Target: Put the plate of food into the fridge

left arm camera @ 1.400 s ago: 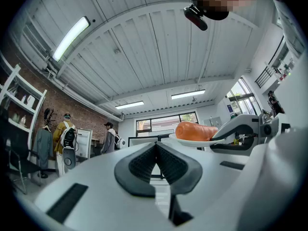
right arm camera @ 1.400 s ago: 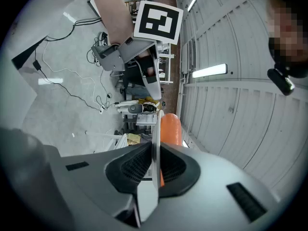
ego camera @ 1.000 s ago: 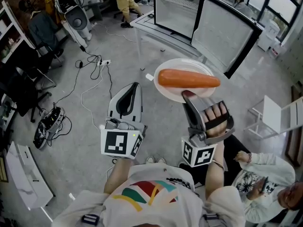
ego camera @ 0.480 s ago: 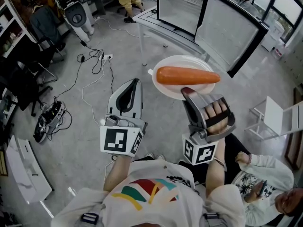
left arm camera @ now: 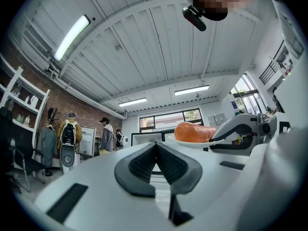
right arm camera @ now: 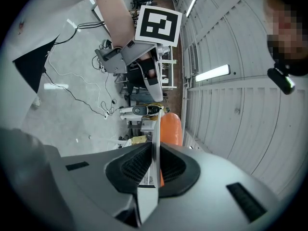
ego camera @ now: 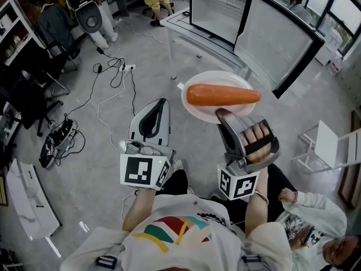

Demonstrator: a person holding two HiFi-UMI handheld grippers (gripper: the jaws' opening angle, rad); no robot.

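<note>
A white plate (ego camera: pixel 198 107) carries a large orange carrot (ego camera: pixel 223 95) and hangs level over the floor. My right gripper (ego camera: pixel 224 114) is shut on the plate's near rim. In the right gripper view the thin rim (right arm camera: pixel 155 143) stands edge-on between the pads, with the carrot (right arm camera: pixel 170 129) behind it. My left gripper (ego camera: pixel 160 103) is beside it on the left, shut and empty; its pads (left arm camera: pixel 144 163) meet. From there the carrot (left arm camera: pixel 194 131) shows to the right. The fridge (ego camera: pixel 217 9) stands open ahead on a table, its door (ego camera: pixel 279 38) swung out to the right.
A person (ego camera: pixel 313 222) sits low at the right, next to a white chair (ego camera: pixel 330 143). Cables and a power strip (ego camera: pixel 125 68) lie on the grey floor at the left. Shelves (ego camera: pixel 14 33) and a hung backpack (ego camera: pixel 84 4) line the left side. Several people stand at the back.
The floor and fridge have shifted slightly in the head view as the person steps forward. Both grippers and the plate with the carrot keep the same pose.
</note>
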